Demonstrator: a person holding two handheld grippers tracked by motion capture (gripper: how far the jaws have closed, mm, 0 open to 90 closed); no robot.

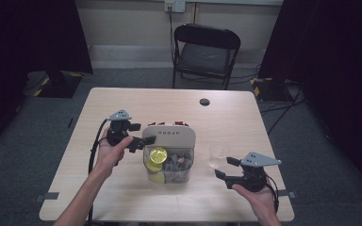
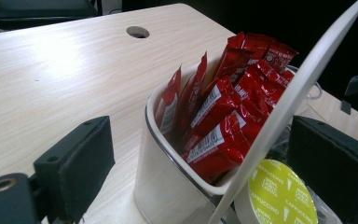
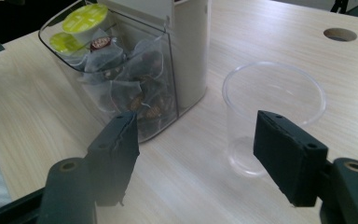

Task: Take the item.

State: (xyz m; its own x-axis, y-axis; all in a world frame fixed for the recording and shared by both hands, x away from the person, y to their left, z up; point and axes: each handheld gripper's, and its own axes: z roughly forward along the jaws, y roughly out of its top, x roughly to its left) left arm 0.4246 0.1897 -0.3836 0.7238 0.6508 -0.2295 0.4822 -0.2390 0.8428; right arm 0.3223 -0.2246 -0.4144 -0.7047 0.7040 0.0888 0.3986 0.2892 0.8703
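Two compartments make up the organiser that stands between my grippers: a white back one stuffed with red sachets, and a clear front one holding tea bags and yellow-lidded capsules. My left gripper sits at the organiser's left side with its jaws wide, one pad outside the white wall and the other over by the clear compartment, so the wall and the slanted white lid stand between them; neither pad presses on anything that I can see. I judge I keep it there to steady the box or to be ready for a capsule, since one capsule lies just beside the far pad. The clear plastic cup stands upright on the table just ahead of my right gripper, to the organiser's right and apart from it, which I take to be where things from the organiser are meant to go. My right gripper's jaws are fairly wide and hold nothing; the cup lies beyond the pads, nearer the right one, and is untouched.
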